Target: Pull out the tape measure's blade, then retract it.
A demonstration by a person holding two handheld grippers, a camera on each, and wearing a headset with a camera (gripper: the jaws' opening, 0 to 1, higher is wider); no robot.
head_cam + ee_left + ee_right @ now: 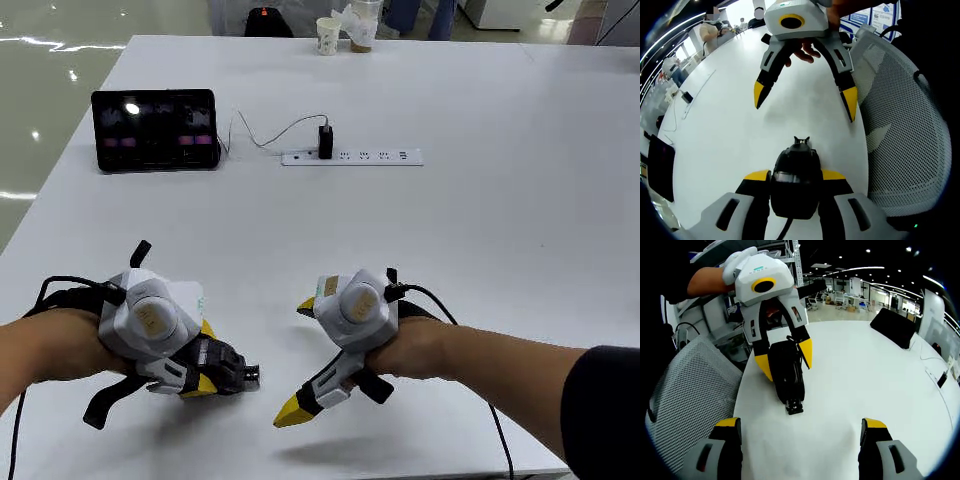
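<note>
the left gripper (pixel 205 360) has its jaws clamped on the black tape measure (pixel 795 186), keeping the case low at the near edge of the surface (pixel 450 250), toward the left corner. whether the case rests on the surface or hangs just over it, i cannot tell. the case is turned so the blade's end hook (pixel 794 407) points at the right gripper (pixel 800 424). this looks like a deliberate setup, with one tool anchoring the body while the other takes the tip. the right gripper's jaws stand wide apart and hold nothing. they face the hook from nearby, with the hook lined up roughly between the two yellow tips. no blade shows beyond the hook, so the pull looks not yet begun. the likely next move is closing the right jaws on that small tab, which calls for careful aim. a tablet (pixel 155 130) and a power strip (pixel 352 157) lie well apart from the work, toward the far edge.
</note>
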